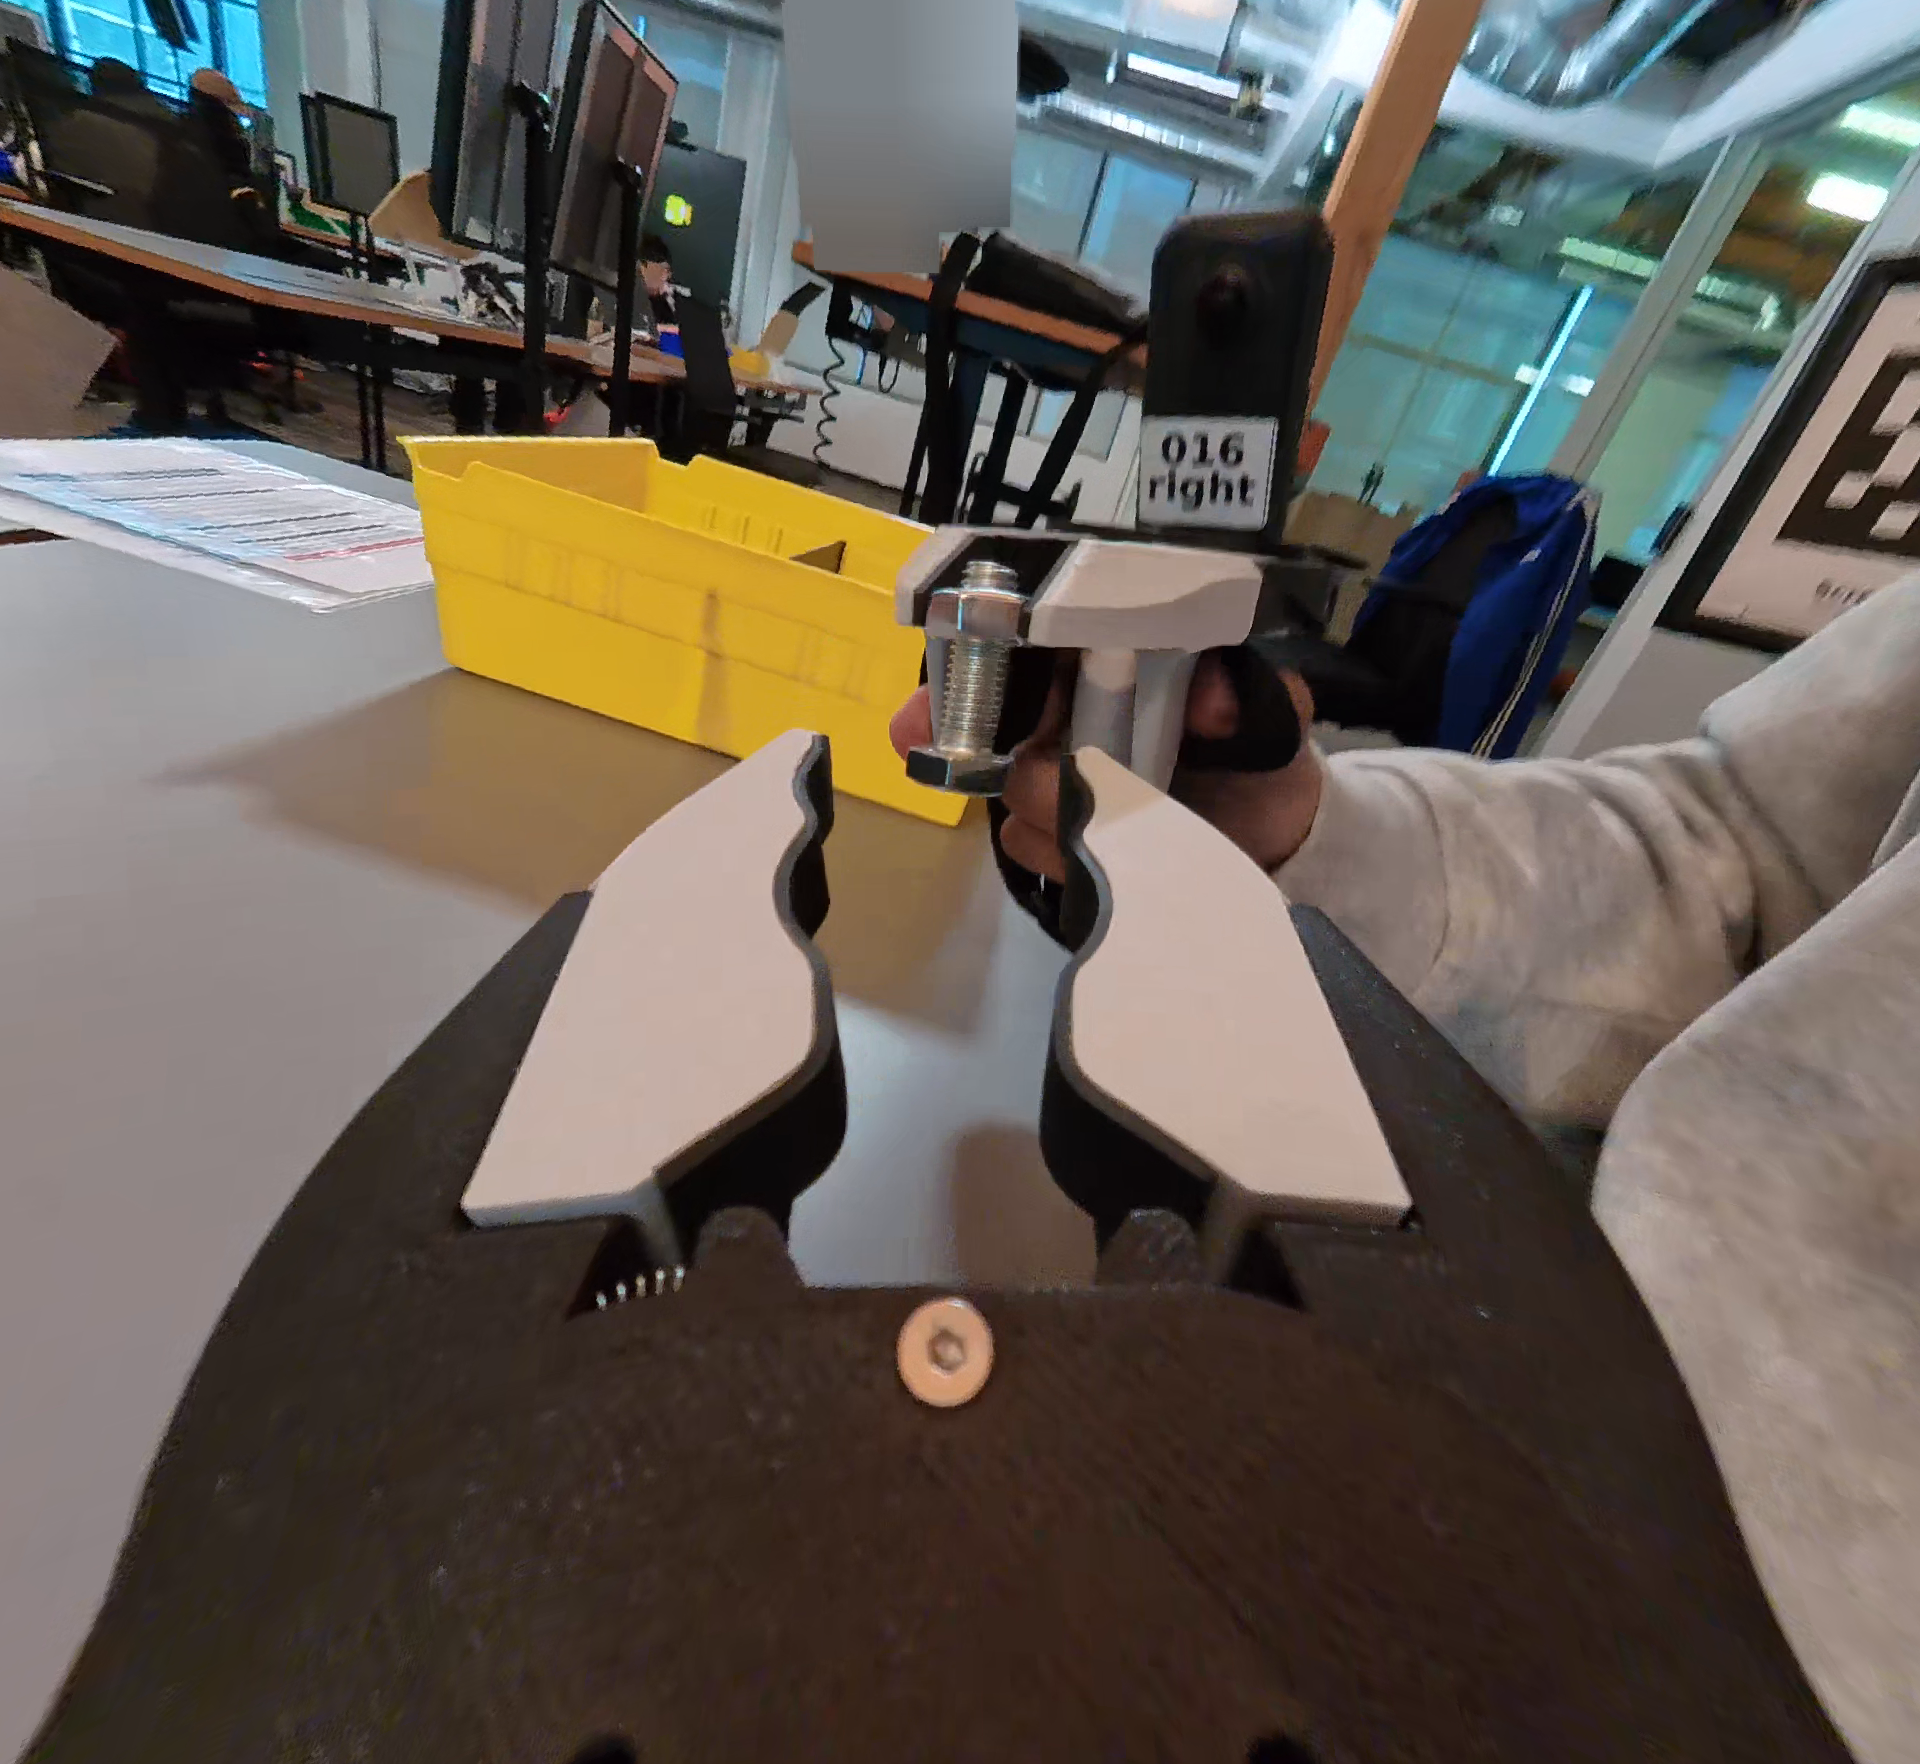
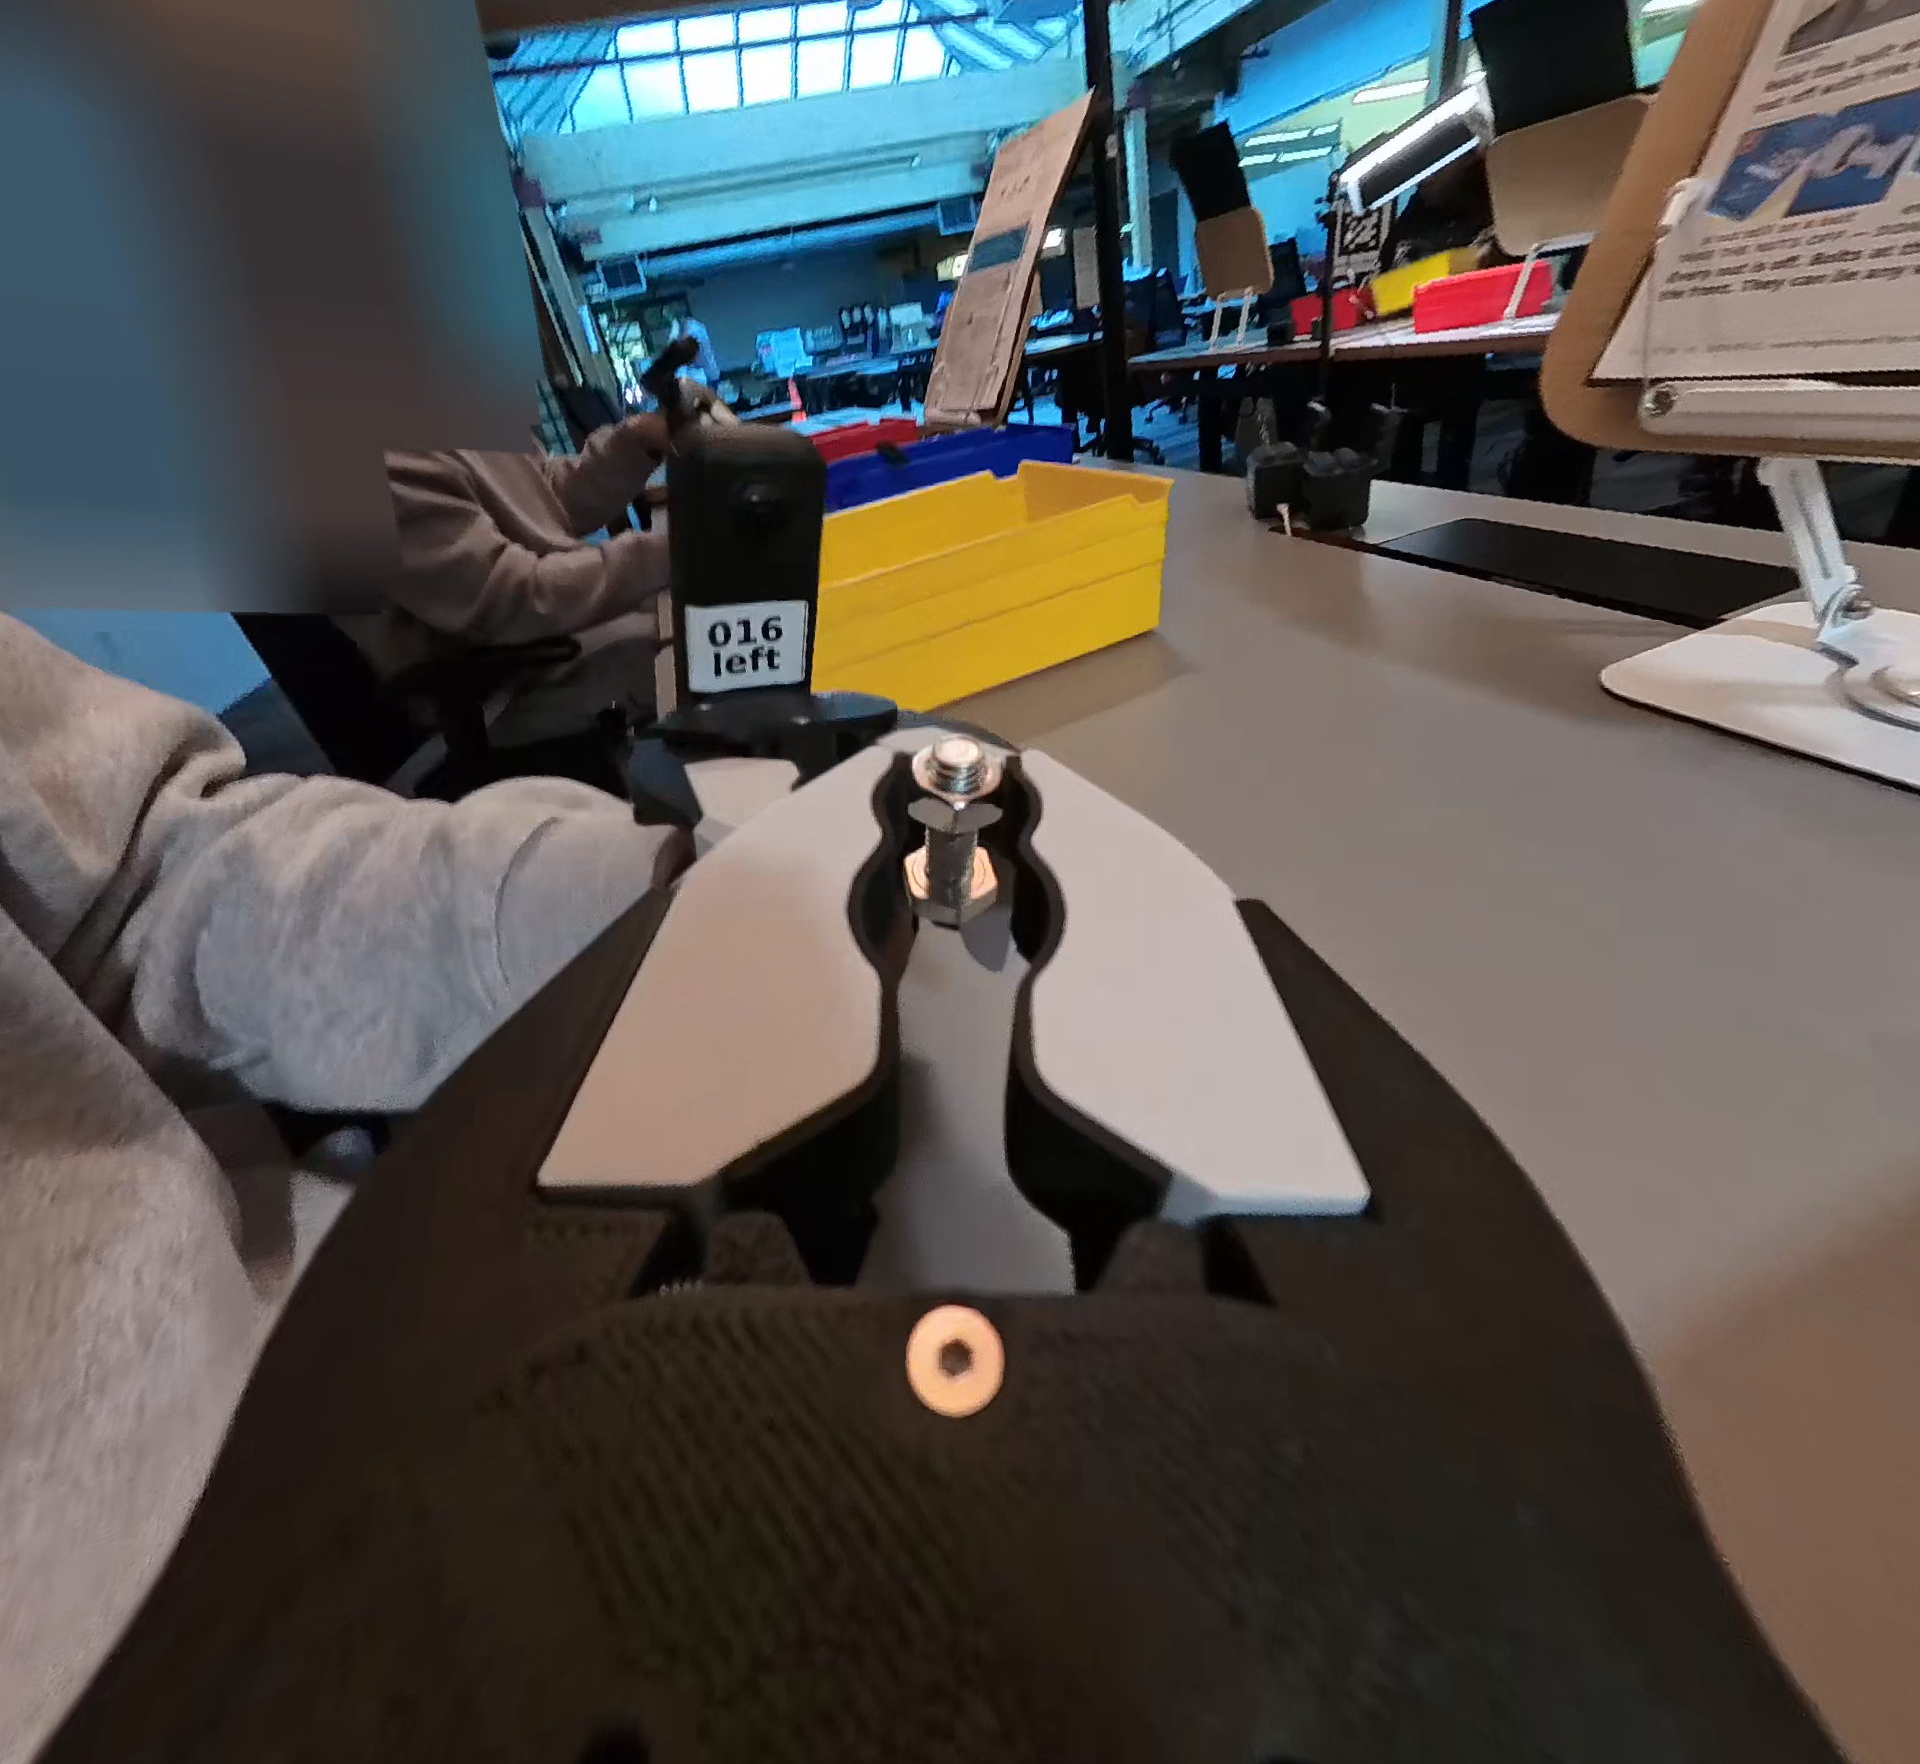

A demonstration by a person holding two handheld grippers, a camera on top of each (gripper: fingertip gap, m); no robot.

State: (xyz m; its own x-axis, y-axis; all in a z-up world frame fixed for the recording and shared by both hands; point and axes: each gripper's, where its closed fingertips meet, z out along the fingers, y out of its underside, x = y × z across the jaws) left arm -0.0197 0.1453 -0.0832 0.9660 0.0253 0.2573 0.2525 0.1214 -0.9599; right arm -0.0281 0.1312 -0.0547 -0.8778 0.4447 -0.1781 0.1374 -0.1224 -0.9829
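My right gripper (image 2: 956,774) is shut on a silver bolt (image 2: 951,847) that has a nut on its thread. It grips at the nut end, and the bolt's hex head hangs downward above the table. In the left wrist view the right gripper (image 1: 977,587) is held by a hand in a grey sleeve, with the bolt (image 1: 966,686) hanging below its tips. My left gripper (image 1: 951,774) is open and empty. The bolt's head shows between its fingertips (image 1: 810,779); I cannot tell whether it touches them.
A yellow bin (image 1: 665,613) stands on the grey table (image 1: 208,831) behind the grippers; it also shows in the right wrist view (image 2: 987,571), with a blue bin (image 2: 935,457) behind it. A printed sheet (image 1: 208,509) lies far left. A document stand (image 2: 1766,665) stands at right. Less than 4 cm separates the two grippers' tips.
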